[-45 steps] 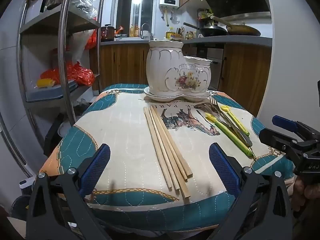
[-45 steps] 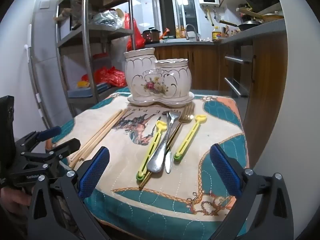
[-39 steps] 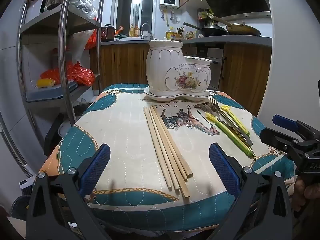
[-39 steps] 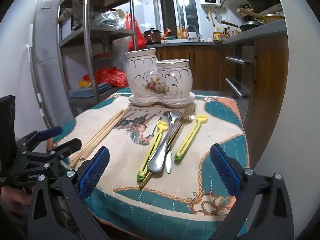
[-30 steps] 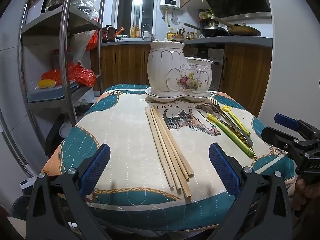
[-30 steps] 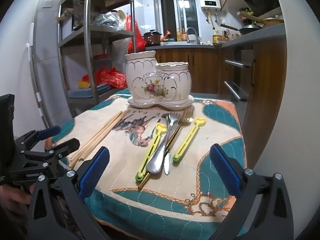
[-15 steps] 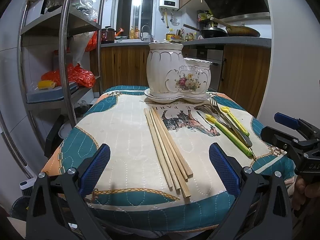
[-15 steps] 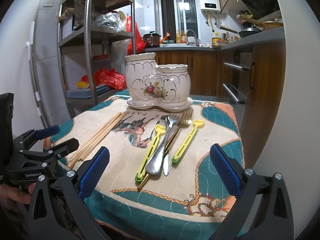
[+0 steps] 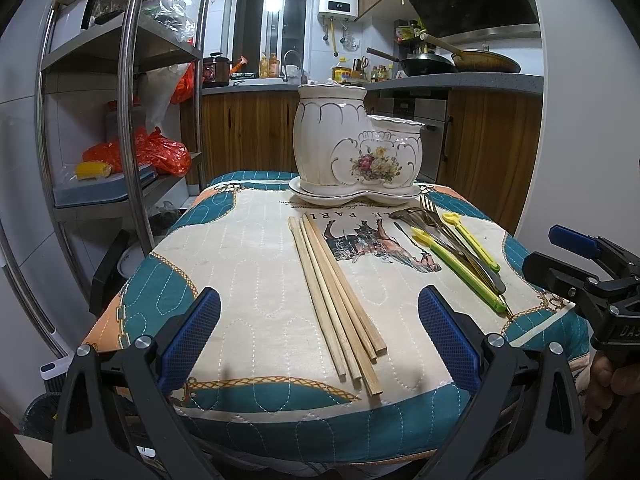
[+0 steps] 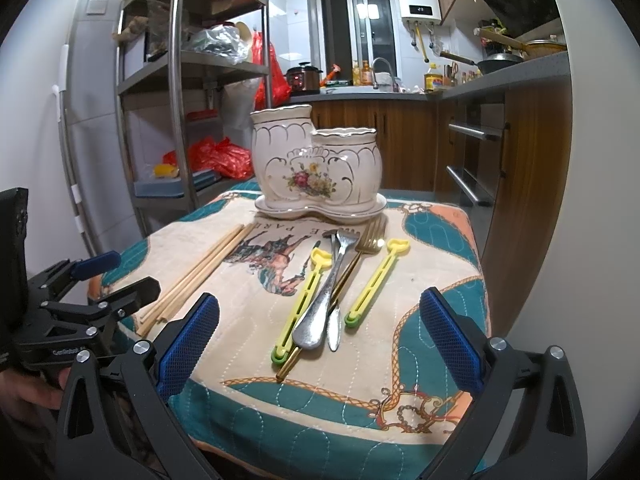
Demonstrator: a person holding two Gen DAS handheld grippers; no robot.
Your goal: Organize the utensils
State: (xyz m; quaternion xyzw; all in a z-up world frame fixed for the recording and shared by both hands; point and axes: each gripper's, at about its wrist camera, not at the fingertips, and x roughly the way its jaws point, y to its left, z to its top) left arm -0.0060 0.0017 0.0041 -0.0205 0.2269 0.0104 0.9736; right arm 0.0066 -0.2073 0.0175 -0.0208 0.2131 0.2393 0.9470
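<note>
A white ceramic two-cup utensil holder (image 9: 356, 152) (image 10: 316, 168) stands on its saucer at the far side of the table. Several wooden chopsticks (image 9: 336, 300) (image 10: 196, 272) lie side by side in front of it. To their right lie a silver spoon (image 10: 324, 300), a gold fork (image 10: 360, 256), a knife and two yellow-green plastic utensils (image 10: 378, 276) (image 9: 456, 268). My left gripper (image 9: 318, 340) is open and empty at the near edge, facing the chopsticks. My right gripper (image 10: 318, 340) is open and empty, facing the cutlery.
The table carries a quilted teal, cream and orange cloth (image 9: 240, 248). A metal shelf rack (image 9: 132, 120) stands to the left. Wooden kitchen cabinets (image 10: 520, 184) and a counter stand behind and to the right. A white wall (image 9: 580, 120) is close on the right.
Both grippers have drifted only slightly; the view shifts a little. Nothing on the table has moved.
</note>
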